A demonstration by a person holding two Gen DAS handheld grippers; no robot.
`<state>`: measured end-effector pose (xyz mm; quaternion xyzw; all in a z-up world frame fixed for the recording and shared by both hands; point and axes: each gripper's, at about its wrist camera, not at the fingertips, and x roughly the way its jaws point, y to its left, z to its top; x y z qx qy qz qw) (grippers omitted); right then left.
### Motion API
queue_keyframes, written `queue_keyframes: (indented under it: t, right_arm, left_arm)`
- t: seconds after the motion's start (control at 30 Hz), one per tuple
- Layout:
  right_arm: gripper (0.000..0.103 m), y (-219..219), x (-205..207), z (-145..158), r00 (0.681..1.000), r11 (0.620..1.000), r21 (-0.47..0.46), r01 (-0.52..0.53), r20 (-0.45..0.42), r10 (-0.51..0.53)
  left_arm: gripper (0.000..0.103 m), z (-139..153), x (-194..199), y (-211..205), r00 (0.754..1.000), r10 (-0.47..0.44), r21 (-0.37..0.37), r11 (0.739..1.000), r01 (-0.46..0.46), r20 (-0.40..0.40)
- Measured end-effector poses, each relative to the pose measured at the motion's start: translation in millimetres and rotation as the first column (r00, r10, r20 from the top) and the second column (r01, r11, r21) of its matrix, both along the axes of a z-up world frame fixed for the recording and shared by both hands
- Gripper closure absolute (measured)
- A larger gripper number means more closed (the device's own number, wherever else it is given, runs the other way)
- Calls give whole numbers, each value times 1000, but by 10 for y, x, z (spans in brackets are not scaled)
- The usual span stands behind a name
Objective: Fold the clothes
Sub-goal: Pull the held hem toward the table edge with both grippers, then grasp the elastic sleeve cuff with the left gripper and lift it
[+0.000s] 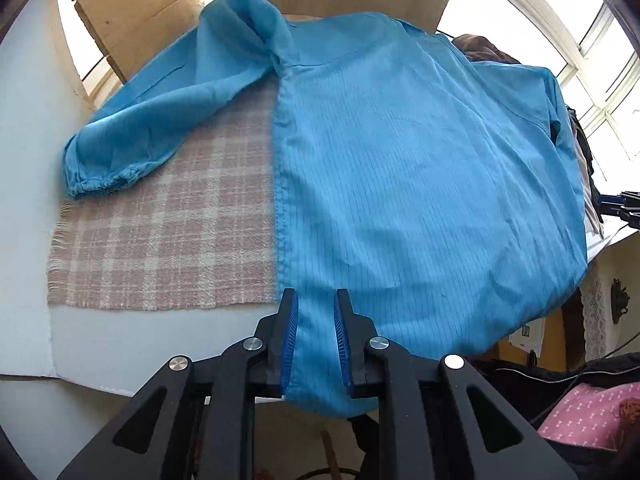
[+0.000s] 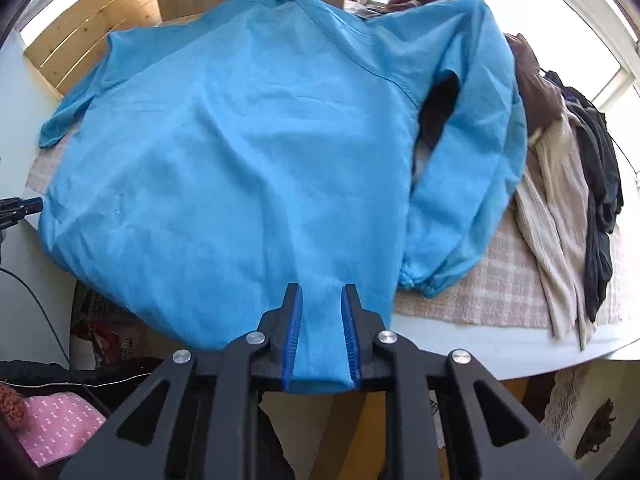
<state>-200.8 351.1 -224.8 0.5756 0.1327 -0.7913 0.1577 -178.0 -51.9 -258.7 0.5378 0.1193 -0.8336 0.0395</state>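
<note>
A bright blue long-sleeved garment point(image 1: 400, 168) lies spread over a pink plaid cloth point(image 1: 168, 240) on a white table point(image 1: 120, 344). One sleeve point(image 1: 152, 128) rests on the plaid at the left, and the other sleeve point(image 2: 472, 168) curves down the right side. My left gripper point(image 1: 316, 300) is shut on the garment's near hem by its stitched edge, with cloth filling the gap between the blue pads. My right gripper point(image 2: 322, 294) has the hem's other corner between its pads. The fabric point(image 2: 240, 140) runs in creases into its jaws and touches both pads.
A heap of brown, cream and dark clothes point(image 2: 568, 168) lies on the table's right side by the window. Wooden boards point(image 1: 132, 20) stand behind the table. A pink patterned bag point(image 2: 56, 420) and cables sit below the near edge. The left gripper's tip point(image 2: 20, 206) shows at the picture's left edge.
</note>
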Motion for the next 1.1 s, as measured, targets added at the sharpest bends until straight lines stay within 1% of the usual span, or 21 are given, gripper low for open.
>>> queue_keyframes:
  t: [0.03, 0.07, 0.13, 0.2, 0.23, 0.3, 0.33, 0.4, 0.47, 0.5, 0.57, 0.67, 0.73, 0.8, 0.87, 0.9, 0.93, 1.0, 1.03, 1.07, 1.1]
  right_arm:
    - [72, -246, -75, 31, 998, 998, -21, -59, 11, 59]
    - [71, -526, -144, 24, 991, 990, -42, -135, 21, 136]
    - [71, -1066, -290, -31, 959, 958, -77, -278, 43, 282]
    - [71, -1575, -447, -128, 908, 908, -103, -405, 69, 413]
    - [71, -1808, -544, -199, 882, 884, -102, -456, 82, 465]
    - [71, -2180, -735, -359, 840, 846, -107, -523, 101, 533]
    - [71, -2364, -830, -439, 818, 825, -110, -554, 109, 565]
    - [71, -2585, -977, -625, 792, 806, -136, -576, 150, 591]
    - [71, -2696, -1048, -789, 771, 794, -156, -588, 191, 608]
    - [71, -2732, -1058, -857, 757, 786, -167, -596, 209, 619]
    - [71, -2748, -1065, -951, 745, 778, -179, -602, 226, 628]
    - [71, -2737, -1072, -1032, 735, 772, -191, -606, 238, 635]
    - [71, -2722, -1099, -1051, 742, 779, -199, -595, 238, 627]
    - [71, -2703, -1121, -1051, 753, 787, -206, -581, 232, 616]
    - [71, -2691, -1129, -1045, 762, 793, -203, -574, 222, 608]
    - [71, -2697, -1118, -1040, 763, 792, -193, -579, 216, 610]
    - [71, -2707, -1107, -1041, 762, 791, -185, -583, 213, 612]
    - [71, -2727, -1085, -1044, 760, 788, -168, -592, 208, 615]
    - [71, -2737, -1073, -1046, 759, 787, -160, -596, 205, 617]
    - [70, -2748, -1062, -1047, 759, 785, -151, -601, 203, 619]
    - [70, -2760, -1052, -1047, 757, 784, -152, -603, 203, 621]
  left_arm:
    - [84, 33, 3, -45, 1000, 20, -33, 999, -20, 3]
    - [84, 53, -10, -100, 999, 44, -60, 997, -43, 4]
    - [84, 85, -46, -218, 995, 97, -96, 991, -96, 3]
    - [84, 109, -99, -357, 987, 164, -88, 983, -163, -4]
    - [82, 113, -123, -440, 979, 204, -77, 976, -204, -10]
    - [77, 121, -173, -604, 959, 283, -54, 957, -283, -20]
    - [77, 100, -180, -714, 939, 345, -25, 938, -345, -15]
    - [75, 57, -178, -912, 893, 451, 67, 891, -448, -21]
    - [74, 1, -164, -1065, 837, 547, 157, 828, -538, -14]
    - [74, -26, -175, -1135, 811, 586, 185, 798, -574, -10]
    - [74, -74, -244, -1242, 765, 644, 180, 753, -633, -4]
    - [74, -175, -422, -1375, 727, 686, 148, 717, -681, 19]
    - [74, -257, -511, -1491, 679, 733, 115, 671, -732, 41]
    - [74, -327, -545, -1626, 623, 780, 83, 618, -782, 59]
    - [74, -388, -570, -1745, 594, 801, 62, 591, -804, 68]
    - [74, -419, -587, -1791, 589, 805, 48, 587, -808, 74]
    - [74, -452, -609, -1828, 590, 803, 36, 590, -807, 78]
    - [75, -512, -653, -1857, 620, 782, 25, 620, -784, 70]
    - [83, -538, -674, -1860, 634, 771, 19, 634, -773, 63]
    - [88, -544, -697, -1844, 655, 754, 9, 655, -756, 48]
    - [91, -524, -706, -1823, 669, 743, 3, 669, -743, 31]
